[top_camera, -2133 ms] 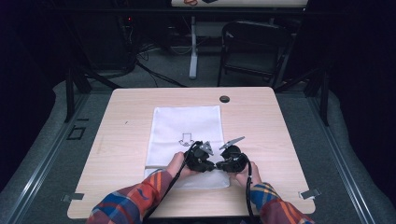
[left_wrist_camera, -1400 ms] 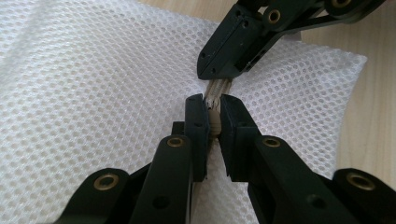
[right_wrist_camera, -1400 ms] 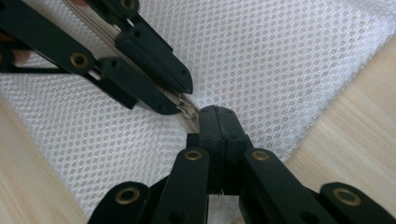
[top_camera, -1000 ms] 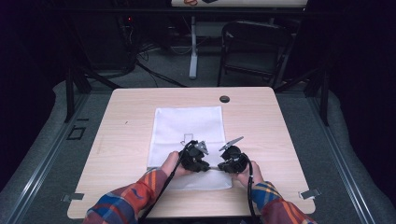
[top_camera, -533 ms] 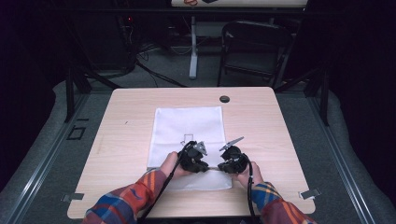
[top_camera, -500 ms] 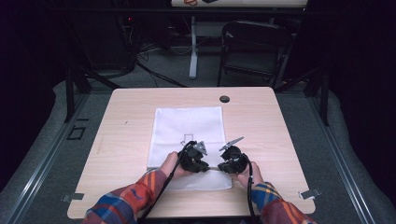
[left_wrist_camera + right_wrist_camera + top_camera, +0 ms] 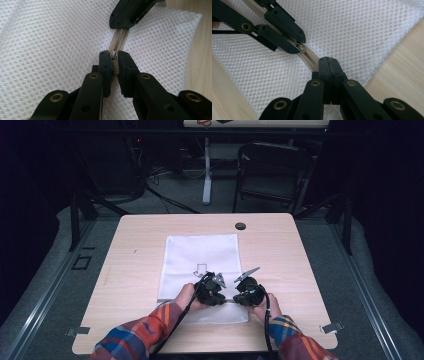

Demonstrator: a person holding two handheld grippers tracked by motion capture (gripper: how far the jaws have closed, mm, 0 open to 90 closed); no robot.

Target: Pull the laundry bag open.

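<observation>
While both forearms reach in from the near edge in the high view, the left gripper (image 7: 212, 289) and right gripper (image 7: 248, 292) sit close together over the white mesh bag (image 7: 200, 260) lying mid-table (image 7: 300, 270), a black disc (image 7: 240, 226) well beyond. Left gripper view: jaws pinch the beige zipper (image 7: 119, 41) at its slider. Right gripper view: jaws pressed together on the zipper tape near the bag's corner.

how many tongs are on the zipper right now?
2. The left tongs pinch the zipper slider on the white mesh bag. The right tongs clamp the zipper tape just past it, near the bag's edge.
</observation>
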